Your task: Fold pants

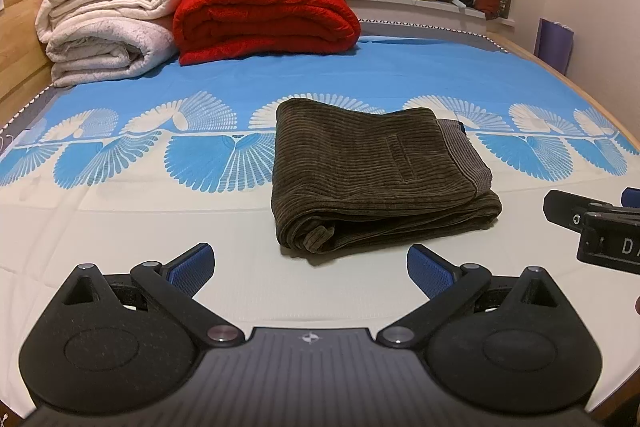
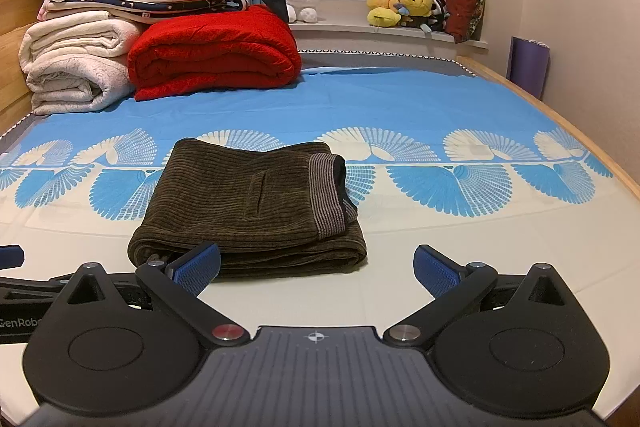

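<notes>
"GenRobo…" reads on left hand-held gripper, cut by frame edge. "DA…" on right hand-held gripper, also cut off.

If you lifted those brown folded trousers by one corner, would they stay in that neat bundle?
Probably not. The trousers are soft ribbed cloth in loose stacked layers, so they would likely droop and unfold. The thick pile looks fairly weighty. Pushed across the bedsheet, they would probably bunch rather than slide.

Folded pants lie on the bedsheet beyond the wide-spread left tool.
</notes>
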{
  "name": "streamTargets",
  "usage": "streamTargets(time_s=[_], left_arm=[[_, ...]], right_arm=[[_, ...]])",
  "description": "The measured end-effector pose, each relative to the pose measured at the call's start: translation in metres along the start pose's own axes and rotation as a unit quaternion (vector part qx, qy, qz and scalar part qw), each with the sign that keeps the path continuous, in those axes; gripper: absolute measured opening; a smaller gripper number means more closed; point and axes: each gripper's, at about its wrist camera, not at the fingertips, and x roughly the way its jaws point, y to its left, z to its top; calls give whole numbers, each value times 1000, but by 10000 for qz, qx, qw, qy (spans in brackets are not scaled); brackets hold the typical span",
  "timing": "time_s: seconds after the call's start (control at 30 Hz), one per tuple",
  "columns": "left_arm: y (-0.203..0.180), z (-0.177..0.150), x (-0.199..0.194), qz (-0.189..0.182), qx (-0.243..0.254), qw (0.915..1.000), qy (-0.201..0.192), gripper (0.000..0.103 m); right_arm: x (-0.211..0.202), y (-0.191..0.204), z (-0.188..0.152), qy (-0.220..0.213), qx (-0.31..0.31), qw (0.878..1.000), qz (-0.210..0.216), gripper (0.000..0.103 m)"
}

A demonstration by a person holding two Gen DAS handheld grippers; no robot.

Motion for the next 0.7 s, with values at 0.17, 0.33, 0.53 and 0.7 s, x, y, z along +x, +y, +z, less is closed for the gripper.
streamTargets(time_s=[0.17,0.33,0.53,0.7], left_arm=[[-1,0,0,-3,3,10000,3,103],[-1,0,0,-7,11,10000,-5,103],[-1,0,0,-14,26,10000,-11,103],[-1,0,0,-20,30,10000,-12,103]], right_arm=[[0,0,0,2,-2,10000,-1,102],[0,0,0,0,-5,10000,0,102],[0,0,0,1,-1,10000,-1,102],[0,0,0,0,-4,10000,-3,102]])
